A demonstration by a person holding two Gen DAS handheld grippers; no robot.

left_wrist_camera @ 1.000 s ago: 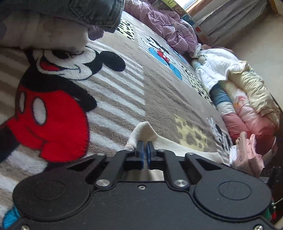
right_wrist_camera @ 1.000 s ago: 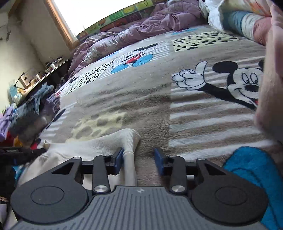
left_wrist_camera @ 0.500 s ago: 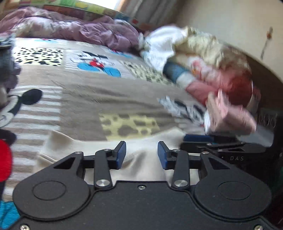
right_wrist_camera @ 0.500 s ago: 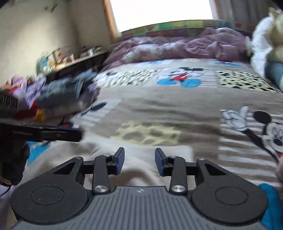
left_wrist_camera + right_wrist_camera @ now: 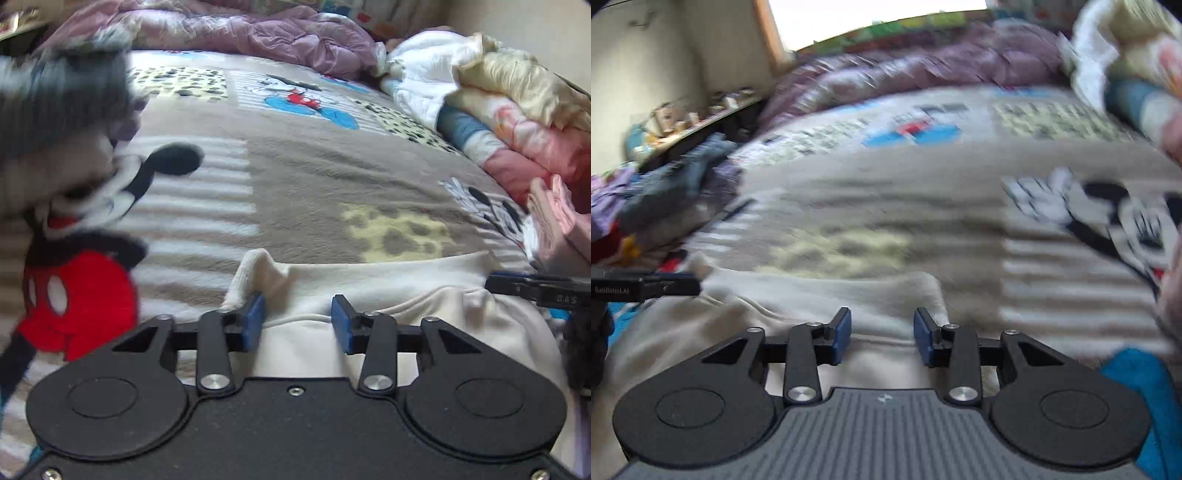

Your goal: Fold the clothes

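Left wrist view shows spread jaws over cream garment [image 5: 369, 280]; right, blurred, seemingly likewise, slightly closing.

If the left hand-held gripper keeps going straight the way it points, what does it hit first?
Probably the cream garment lying just ahead of the left hand-held gripper, then the cartoon-print blanket; depth is uncertain.

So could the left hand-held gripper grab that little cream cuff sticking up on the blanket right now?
Probably yes. The left hand-held gripper has its jaws apart with nothing pinched, and the cream cuff stands just past its left pad, with nothing lying between them.
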